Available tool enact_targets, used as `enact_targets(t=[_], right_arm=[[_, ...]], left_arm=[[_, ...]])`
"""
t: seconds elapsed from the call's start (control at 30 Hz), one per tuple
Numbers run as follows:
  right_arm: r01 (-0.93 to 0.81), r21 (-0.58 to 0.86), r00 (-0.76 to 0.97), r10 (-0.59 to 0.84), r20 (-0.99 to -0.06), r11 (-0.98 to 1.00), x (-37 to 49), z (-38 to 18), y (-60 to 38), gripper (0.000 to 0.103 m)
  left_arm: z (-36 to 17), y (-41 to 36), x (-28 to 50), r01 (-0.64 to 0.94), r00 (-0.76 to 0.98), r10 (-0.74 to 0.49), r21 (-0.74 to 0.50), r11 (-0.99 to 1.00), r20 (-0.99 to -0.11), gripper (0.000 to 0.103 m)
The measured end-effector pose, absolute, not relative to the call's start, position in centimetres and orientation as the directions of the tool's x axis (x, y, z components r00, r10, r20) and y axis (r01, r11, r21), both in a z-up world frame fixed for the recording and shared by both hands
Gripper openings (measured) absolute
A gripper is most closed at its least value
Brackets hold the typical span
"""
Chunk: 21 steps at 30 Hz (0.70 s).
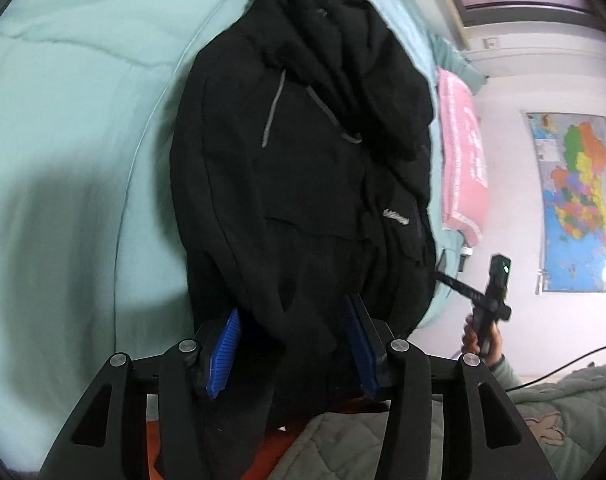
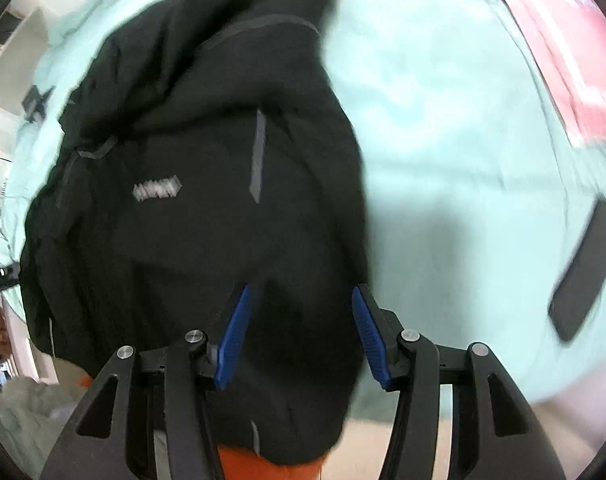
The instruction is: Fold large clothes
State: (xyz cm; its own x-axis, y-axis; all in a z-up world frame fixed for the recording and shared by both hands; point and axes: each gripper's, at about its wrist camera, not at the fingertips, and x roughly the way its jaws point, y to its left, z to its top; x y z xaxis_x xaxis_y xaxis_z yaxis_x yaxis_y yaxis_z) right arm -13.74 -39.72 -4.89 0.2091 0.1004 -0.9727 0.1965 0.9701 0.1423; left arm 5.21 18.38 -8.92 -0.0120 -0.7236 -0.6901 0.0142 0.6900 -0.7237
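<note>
- The black jacket (image 1: 303,184) lies bunched on the mint-green bed cover (image 1: 71,128), its hem hanging off the near edge of the bed.
- Left tongs (image 1: 293,344), angled down over that edge, are half spread with a fold of hem bunched between the blue pads (image 1: 225,354); whether they pinch it I cannot tell.
- Right tongs (image 2: 303,334) point steeply down, also half spread with jacket cloth between; grip equally unclear.
- A pink cloth (image 1: 463,152) lies beside the jacket.
</note>
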Motion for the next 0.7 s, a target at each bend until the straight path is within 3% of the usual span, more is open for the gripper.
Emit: enact_targets(t=[0.3, 0.33, 0.4, 0.6, 0.7], right_arm=[[0.326, 0.274, 0.171, 0.228, -0.959, 0.905, -18.7, -8.2, -41.6, 0.054], [0.316, 0.290, 0.179, 0.244, -0.953, 0.903, -18.5, -8.3, -41.5, 0.034], [0.276, 0.349, 0.199, 0.302, -0.932, 0.896, -17.7, -7.7, -40.8, 0.019], [0.140, 0.472, 0.413, 0.382, -0.827, 0.871, -14.4, 1.0, -39.7, 0.017], [0.090, 0.439, 0.404, 0.370, -0.837, 0.894, -12.9, 1.6, -38.4, 0.017]], left_arm=[[-8.8, 22.0, 4.1, -0.026, -0.038, -0.689, -0.689, 0.724, -0.723, 0.051], [-9.3, 21.4, 4.2, -0.022, -0.034, -0.682, -0.682, 0.731, -0.730, 0.042], [-8.3, 19.3, 5.2, 0.011, -0.011, -0.690, -0.690, 0.723, -0.724, 0.017], [-0.8, 19.5, 9.8, 0.094, 0.193, -0.788, -0.789, 0.608, -0.585, 0.016], [0.0, 19.1, 11.4, 0.131, 0.199, -0.769, -0.761, 0.636, -0.608, 0.020]])
